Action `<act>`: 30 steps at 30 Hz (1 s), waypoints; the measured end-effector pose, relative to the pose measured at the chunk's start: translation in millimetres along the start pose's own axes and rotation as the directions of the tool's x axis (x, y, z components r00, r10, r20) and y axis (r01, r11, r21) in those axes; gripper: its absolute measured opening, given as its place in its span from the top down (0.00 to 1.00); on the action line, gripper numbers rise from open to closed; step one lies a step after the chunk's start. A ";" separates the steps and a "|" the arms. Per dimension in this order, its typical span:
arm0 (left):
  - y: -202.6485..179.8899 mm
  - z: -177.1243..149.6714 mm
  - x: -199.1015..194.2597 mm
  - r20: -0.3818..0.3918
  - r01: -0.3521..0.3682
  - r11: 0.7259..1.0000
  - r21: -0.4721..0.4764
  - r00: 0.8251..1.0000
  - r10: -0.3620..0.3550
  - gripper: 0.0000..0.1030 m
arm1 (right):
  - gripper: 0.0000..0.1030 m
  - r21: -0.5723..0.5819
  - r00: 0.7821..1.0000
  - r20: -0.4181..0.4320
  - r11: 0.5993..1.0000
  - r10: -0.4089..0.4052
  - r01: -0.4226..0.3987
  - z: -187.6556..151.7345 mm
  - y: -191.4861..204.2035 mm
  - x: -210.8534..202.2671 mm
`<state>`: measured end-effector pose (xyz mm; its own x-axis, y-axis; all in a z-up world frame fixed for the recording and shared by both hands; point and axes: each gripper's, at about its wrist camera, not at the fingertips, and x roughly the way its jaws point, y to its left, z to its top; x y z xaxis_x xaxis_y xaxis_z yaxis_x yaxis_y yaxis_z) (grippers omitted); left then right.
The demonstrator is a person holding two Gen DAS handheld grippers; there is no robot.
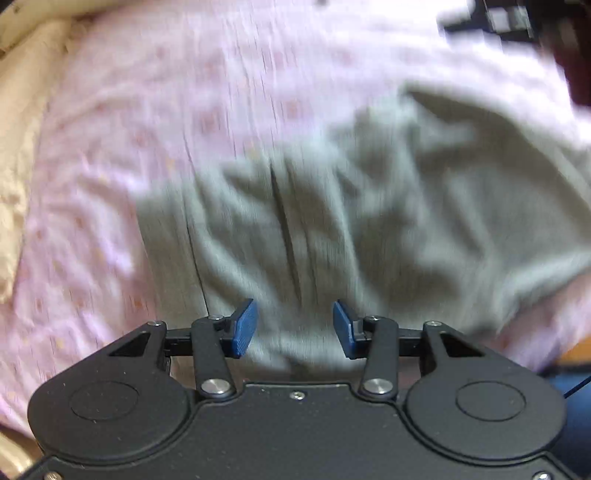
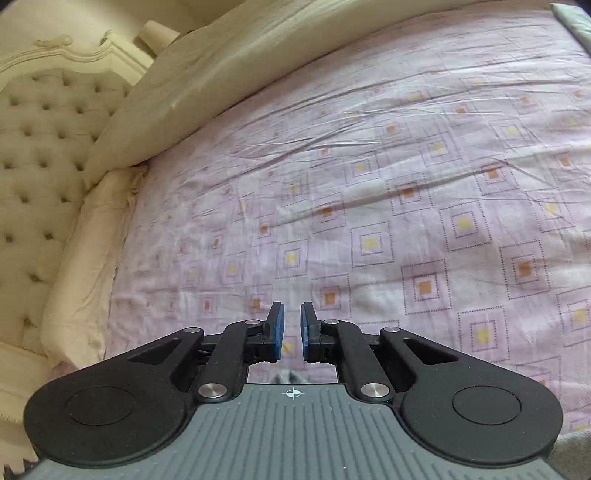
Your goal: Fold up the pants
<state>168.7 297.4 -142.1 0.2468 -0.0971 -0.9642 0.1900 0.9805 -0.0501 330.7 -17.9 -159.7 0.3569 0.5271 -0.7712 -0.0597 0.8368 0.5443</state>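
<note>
Grey-green pants (image 1: 351,221) lie rumpled on a pink patterned bedsheet (image 1: 166,110); the left wrist view is motion-blurred. My left gripper (image 1: 294,325) hovers over the near part of the pants, blue pads wide apart, holding nothing. My right gripper (image 2: 292,334) is over bare sheet (image 2: 369,184), its blue pads close together with a narrow gap and nothing between them. A sliver of the pants shows at the top right edge of the right wrist view (image 2: 576,22) and a grey bit under the gripper (image 2: 288,376).
A cream pillow (image 2: 207,85) and a tufted cream headboard (image 2: 40,147) lie to the left of the bed. A cream sheet border (image 2: 88,251) runs along the bed's left side. The other gripper's dark body (image 1: 517,22) shows at top right.
</note>
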 end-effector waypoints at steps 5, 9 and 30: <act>7.2 38.7 15.3 0.042 0.008 0.998 -0.067 0.999 -0.005 0.47 | 0.91 -0.067 0.984 -0.179 0.998 -0.006 -0.006 -52.8 22.0 25.3; 16.3 29.2 49.8 -0.044 -0.082 0.997 0.011 0.996 0.083 0.43 | 0.91 -0.113 0.955 -0.176 0.969 -0.239 0.221 -59.7 3.3 36.9; 11.9 -4.1 57.1 -0.012 -0.197 0.953 0.231 0.979 0.205 0.28 | 0.91 -0.124 0.897 -0.316 0.951 -0.309 0.284 -214.9 42.0 11.1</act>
<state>181.1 304.3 -198.8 0.2689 0.1081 -0.9571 0.3518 0.9140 0.2021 131.8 54.9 -216.4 0.0440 0.2607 -0.9644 -0.0710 0.9637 0.2573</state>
